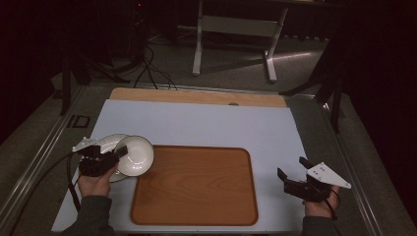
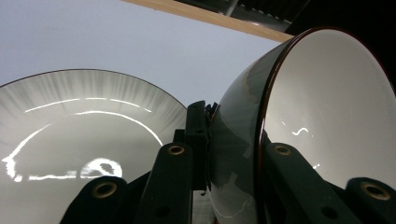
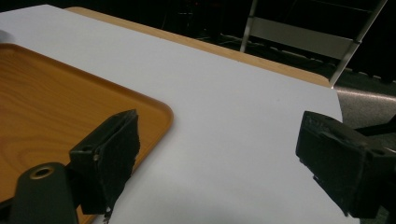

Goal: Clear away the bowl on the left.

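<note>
High view: left gripper (image 1: 117,153) holds a tilted white bowl (image 1: 135,155) over a plate (image 1: 109,143), beside the wooden tray (image 1: 194,185).
Left gripper view: jaws clamped on the bowl's (image 2: 322,107) rim.
Right gripper view: right gripper (image 3: 219,163) jaws wide apart above the tabletop (image 3: 233,116).

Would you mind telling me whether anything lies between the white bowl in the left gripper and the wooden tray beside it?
Nothing visible does: the white bowl, clamped at its rim by the left gripper, already overhangs the bare wooden tray.
</note>
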### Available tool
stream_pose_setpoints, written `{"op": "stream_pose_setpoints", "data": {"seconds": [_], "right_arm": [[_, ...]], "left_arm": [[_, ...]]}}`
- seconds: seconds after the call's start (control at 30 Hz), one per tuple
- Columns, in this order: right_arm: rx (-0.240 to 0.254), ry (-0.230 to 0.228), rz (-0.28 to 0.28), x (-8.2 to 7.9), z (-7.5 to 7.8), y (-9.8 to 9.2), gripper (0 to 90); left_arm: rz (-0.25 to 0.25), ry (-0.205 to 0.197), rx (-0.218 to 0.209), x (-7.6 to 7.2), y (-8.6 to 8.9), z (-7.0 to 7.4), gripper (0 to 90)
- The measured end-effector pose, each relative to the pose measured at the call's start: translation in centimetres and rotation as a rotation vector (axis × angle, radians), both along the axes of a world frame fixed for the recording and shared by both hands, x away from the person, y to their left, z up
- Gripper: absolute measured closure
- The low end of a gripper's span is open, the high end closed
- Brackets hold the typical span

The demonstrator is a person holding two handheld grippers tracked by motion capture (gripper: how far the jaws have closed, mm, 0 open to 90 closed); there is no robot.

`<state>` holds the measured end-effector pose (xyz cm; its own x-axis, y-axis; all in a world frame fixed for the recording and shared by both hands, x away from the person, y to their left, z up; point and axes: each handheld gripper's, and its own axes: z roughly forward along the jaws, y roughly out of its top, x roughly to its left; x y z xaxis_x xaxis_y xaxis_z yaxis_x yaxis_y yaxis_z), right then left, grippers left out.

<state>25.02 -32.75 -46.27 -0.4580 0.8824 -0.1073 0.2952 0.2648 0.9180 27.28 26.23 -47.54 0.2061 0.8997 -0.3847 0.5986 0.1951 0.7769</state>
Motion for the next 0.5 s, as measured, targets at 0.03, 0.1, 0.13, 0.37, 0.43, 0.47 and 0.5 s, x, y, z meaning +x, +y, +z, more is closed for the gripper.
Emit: {"op": "stream_pose_setpoints", "data": {"seconds": [0.03, 0.1, 0.13, 0.37, 0.43, 0.47, 0.5], "right_arm": [[0.0, 0.0, 0.001, -0.01, 0.0, 0.0, 13.1], [0.0, 0.0, 0.0, 0.0, 0.0, 0.0, 13.1], [0.0, 0.0, 0.0, 0.01, -0.01, -0.01, 13.1], [0.0, -0.001, 0.0, -0.01, 0.01, -0.01, 13.1], [0.0, -0.001, 0.0, 0.0, 0.0, -0.03, 13.1], [0.001, -0.001, 0.0, -0.01, 0.0, -0.03, 13.1], [0.0, -0.002, 0.0, -0.01, 0.01, -0.04, 13.1]], "left_arm": [[-0.004, 0.0, 0.001, 0.01, -0.11, 0.01, 80.2], [-0.007, -0.003, 0.003, 0.01, -0.34, 0.05, 80.2], [-0.008, -0.004, 0.001, 0.02, -0.41, 0.07, 80.2], [-0.022, -0.01, -0.007, 0.01, -0.88, 0.19, 80.2], [-0.024, -0.011, -0.01, 0.04, -0.98, 0.2, 80.2], [-0.026, -0.012, -0.011, 0.05, -1.02, 0.2, 80.2], [-0.027, -0.011, -0.009, 0.05, -1.06, 0.21, 80.2]]}}
